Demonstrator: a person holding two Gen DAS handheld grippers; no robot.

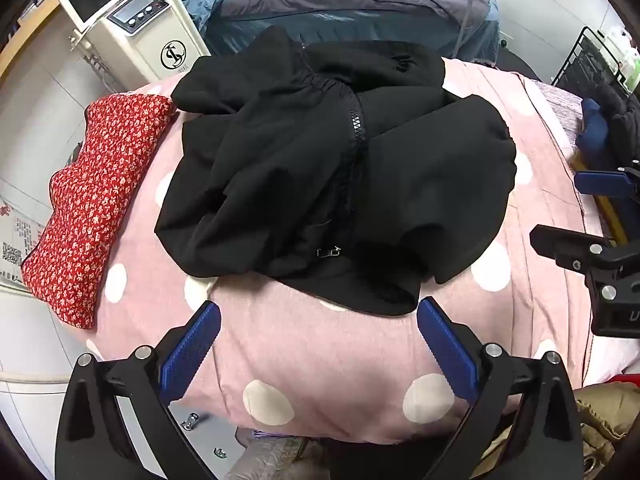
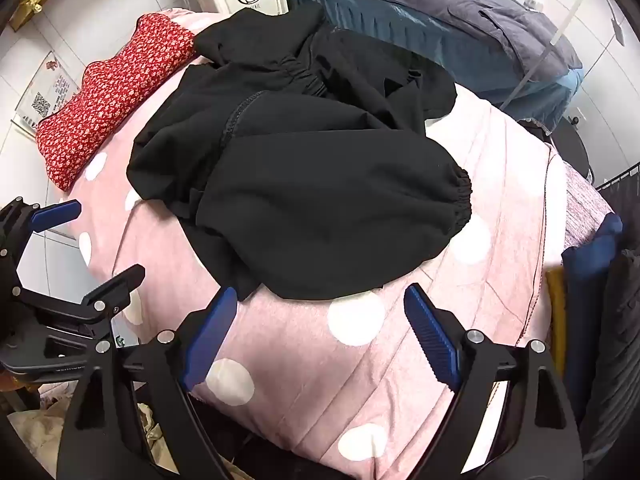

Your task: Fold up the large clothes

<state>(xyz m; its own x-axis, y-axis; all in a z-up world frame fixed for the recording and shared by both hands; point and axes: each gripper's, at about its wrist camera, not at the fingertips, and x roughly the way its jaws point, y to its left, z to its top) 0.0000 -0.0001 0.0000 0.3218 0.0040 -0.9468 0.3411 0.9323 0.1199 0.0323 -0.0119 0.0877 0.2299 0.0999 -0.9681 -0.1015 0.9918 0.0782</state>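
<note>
A crumpled black jacket lies in a heap on a pink cover with white dots. Its zipper runs down the middle, and an elastic cuff bunches at the right end of a sleeve. My left gripper hovers open just in front of the jacket's near hem, nothing between its blue pads. My right gripper is also open, above the near edge of the sleeve and touching nothing.
A red floral pillow lies along the cover's left edge. Behind stand a white machine with a screen and a bed with blue-grey bedding. A black wire rack and dark folded clothes sit at the right.
</note>
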